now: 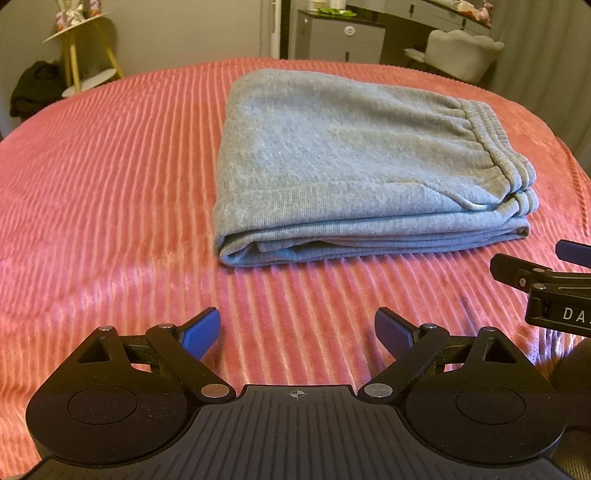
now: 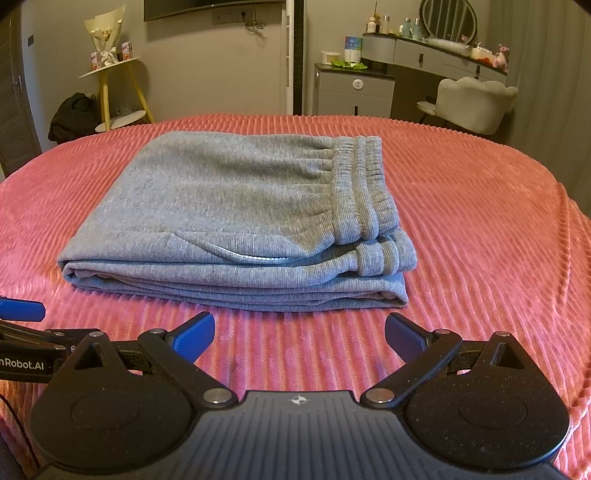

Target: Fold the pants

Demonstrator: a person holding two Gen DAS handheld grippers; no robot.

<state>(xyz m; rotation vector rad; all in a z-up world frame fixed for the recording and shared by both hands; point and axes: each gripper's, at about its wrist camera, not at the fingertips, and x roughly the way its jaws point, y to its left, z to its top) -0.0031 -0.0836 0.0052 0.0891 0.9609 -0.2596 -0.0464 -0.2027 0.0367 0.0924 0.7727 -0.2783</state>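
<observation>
Grey sweatpants lie folded into a thick rectangle on the pink ribbed bedspread, with the ribbed waistband on the right side. My left gripper hovers open just short of the stack's near edge, nothing between its blue pads. Also open and holding nothing, my right gripper sits in front of the stack's near edge. In the left wrist view the right gripper's fingers show at the right edge. At the left edge of the right wrist view I see the left gripper's fingers.
Beyond the bed stand a yellow-legged side table with a bouquet, a dark bag on the floor, a grey cabinet, a vanity desk with a mirror, and a pale chair.
</observation>
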